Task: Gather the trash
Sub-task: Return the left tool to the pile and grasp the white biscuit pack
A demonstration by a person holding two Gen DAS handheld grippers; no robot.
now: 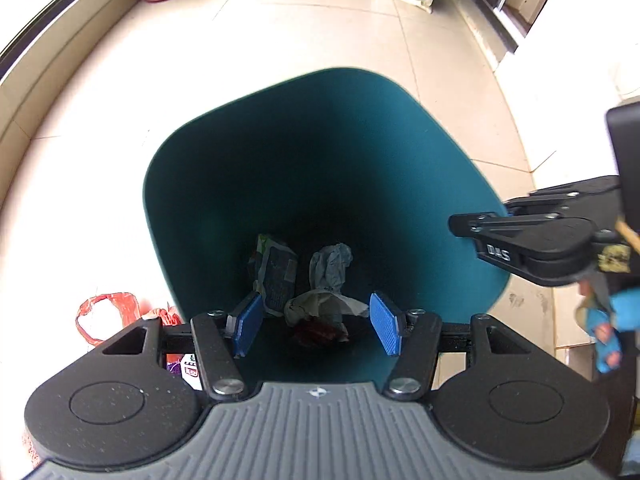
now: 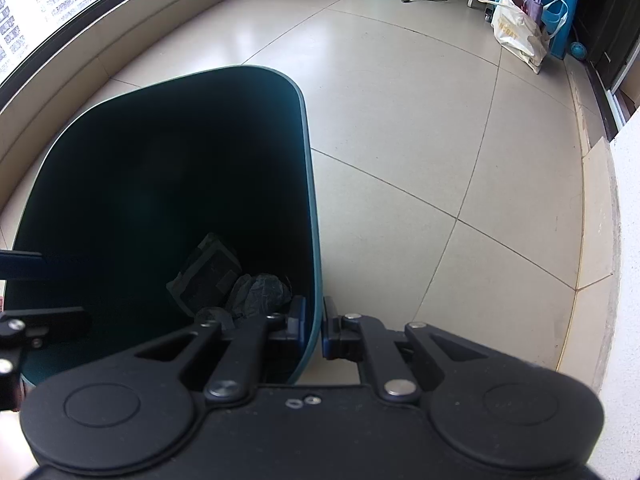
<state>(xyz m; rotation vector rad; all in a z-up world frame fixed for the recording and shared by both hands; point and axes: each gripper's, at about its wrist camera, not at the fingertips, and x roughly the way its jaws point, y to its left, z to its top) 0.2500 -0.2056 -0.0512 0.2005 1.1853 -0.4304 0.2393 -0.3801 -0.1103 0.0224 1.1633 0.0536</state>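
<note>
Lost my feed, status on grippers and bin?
Left gripper open, empty, over teal bin. Right gripper shut on bin rim. Trash at bottom. Nothing blocking.

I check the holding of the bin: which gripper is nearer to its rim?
Right. The right gripper is clamped on the teal bin's rim; the left gripper hovers open over the bin's mouth.

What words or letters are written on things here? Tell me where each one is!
"DAS": white letters on the side of the right gripper, seen from the left wrist view.
White shopping bag by the blue stool: orange print, too blurred to read for sure.
Packet on the floor beside the teal bin: red and purple print, mostly hidden, unreadable.
Wrapper inside the bin: printed, too small and dark to read.
</note>
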